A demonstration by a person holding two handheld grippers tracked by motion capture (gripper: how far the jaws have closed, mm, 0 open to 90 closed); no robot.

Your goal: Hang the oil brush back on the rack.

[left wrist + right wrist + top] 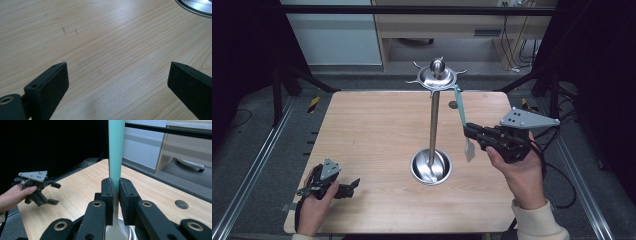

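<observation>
A metal utensil stand (434, 120) rises from a round steel base (430, 167) at the table's middle, with a hooked crown (437, 76) on top. To its right my right gripper (468, 131) is shut on a utensil with a teal handle (460, 107) and a pale head (469, 149) hanging below the jaws. The handle's upper end reaches the crown's right side; whether it touches a hook I cannot tell. In the right gripper view the teal handle (116, 150) stands upright between the closed right gripper (117, 182). My left gripper (354, 186) rests at the front left, open and empty (117, 72).
The wooden table (372, 130) has a small round hole (453, 105) behind the stand. Black frame bars and rails run along both sides. The base's rim (195, 7) lies ahead of the left gripper. The left gripper (56, 193) sits far across the table from the right one.
</observation>
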